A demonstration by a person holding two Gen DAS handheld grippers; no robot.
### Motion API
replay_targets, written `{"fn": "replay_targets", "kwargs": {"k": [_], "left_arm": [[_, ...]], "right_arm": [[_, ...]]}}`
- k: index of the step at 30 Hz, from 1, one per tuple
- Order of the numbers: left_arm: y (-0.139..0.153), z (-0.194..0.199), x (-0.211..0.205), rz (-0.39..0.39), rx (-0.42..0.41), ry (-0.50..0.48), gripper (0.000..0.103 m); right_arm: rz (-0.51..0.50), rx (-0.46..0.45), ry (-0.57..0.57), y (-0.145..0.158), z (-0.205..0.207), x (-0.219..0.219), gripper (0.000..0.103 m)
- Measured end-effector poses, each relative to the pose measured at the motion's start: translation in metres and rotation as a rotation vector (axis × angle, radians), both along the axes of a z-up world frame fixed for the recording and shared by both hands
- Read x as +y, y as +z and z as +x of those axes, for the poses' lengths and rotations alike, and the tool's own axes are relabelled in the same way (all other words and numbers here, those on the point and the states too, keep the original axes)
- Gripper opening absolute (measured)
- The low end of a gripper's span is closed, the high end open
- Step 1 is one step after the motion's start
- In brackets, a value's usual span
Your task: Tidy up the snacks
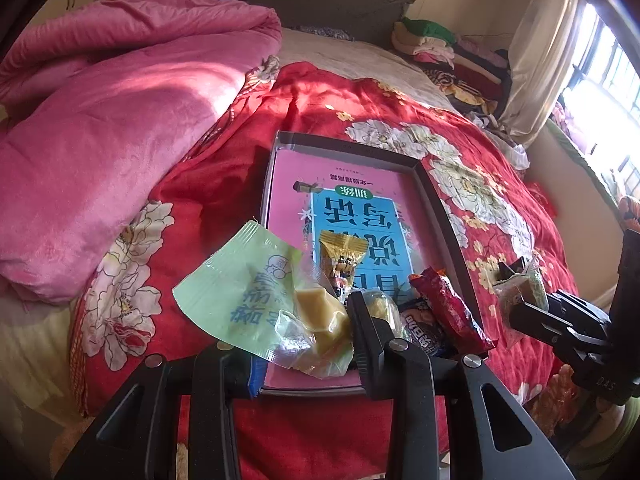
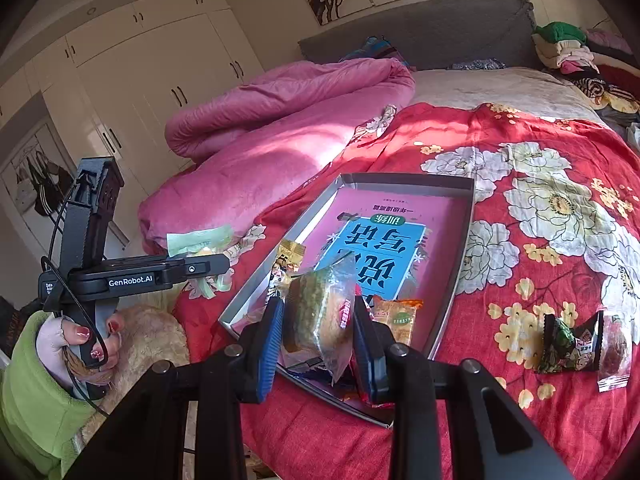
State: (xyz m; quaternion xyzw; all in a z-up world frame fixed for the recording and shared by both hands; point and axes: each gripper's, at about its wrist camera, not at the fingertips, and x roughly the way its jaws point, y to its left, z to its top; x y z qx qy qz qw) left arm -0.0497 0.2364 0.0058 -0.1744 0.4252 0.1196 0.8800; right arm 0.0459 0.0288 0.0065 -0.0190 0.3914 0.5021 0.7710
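Left tool [image 1: 308, 336] clamped on a light green snack packet [image 1: 248, 296], yellow pieces visible through its clear part; the packet hangs over the near left corner of the grey tray [image 1: 436, 204]. Right tool [image 2: 318, 334] clamped on a clear-wrapped cake [image 2: 320, 316], brown with a greenish top, held above the tray's near edge. In the right view, the left tool sits left of the tray, gripped by a hand [image 2: 80, 340] in a green sleeve [image 2: 36, 404].

Tray lies on the bed, on a red floral cover [image 1: 400, 108]. A pink and blue book [image 1: 360, 216] lines its floor. Already in the tray near the front: yellow packet [image 1: 344, 260], red packet [image 1: 448, 308], dark packet [image 1: 420, 332], orange packet [image 2: 398, 316].

Right of the tray, on the cover: dark green triangular packet [image 2: 568, 344] and, just beside it, a clear wrapper with something red-brown [image 2: 614, 352].

Farther back: bunched pink blanket [image 1: 120, 120], grey headboard [image 2: 420, 32], folded clothes pile [image 1: 436, 48], white wardrobe [image 2: 160, 64].
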Motion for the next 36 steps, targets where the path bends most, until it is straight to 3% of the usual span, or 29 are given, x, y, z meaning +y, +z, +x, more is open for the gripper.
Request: {"fn": "replay_targets", "kwargs": {"k": [22, 26, 28, 30, 36], "left_arm": [[-0.034, 0.017, -0.006, -0.029, 0.086, -0.042, 0.037], [-0.027, 0.017, -0.006, -0.016, 0.051, -0.032, 0.04], [-0.018, 0.015, -0.007, -0.01, 0.014, -0.027, 0.053], [-0.007, 0.015, -0.01, 0.001, -0.03, -0.03, 0.058], [0.026, 0.033, -0.044, 0.035, -0.113, -0.095, 0.061]], "right_arm": [[-0.149, -0.039, 0.071, -0.036, -0.008, 0.043, 0.034], [-0.151, -0.044, 0.059, -0.039, -0.006, 0.041, 0.035], [-0.133, -0.055, 0.048, -0.033, -0.006, 0.035, 0.036], [-0.105, -0.065, 0.022, -0.024, -0.002, 0.023, 0.043], [-0.041, -0.052, -0.173, -0.001, 0.036, -0.042, 0.053]]}}
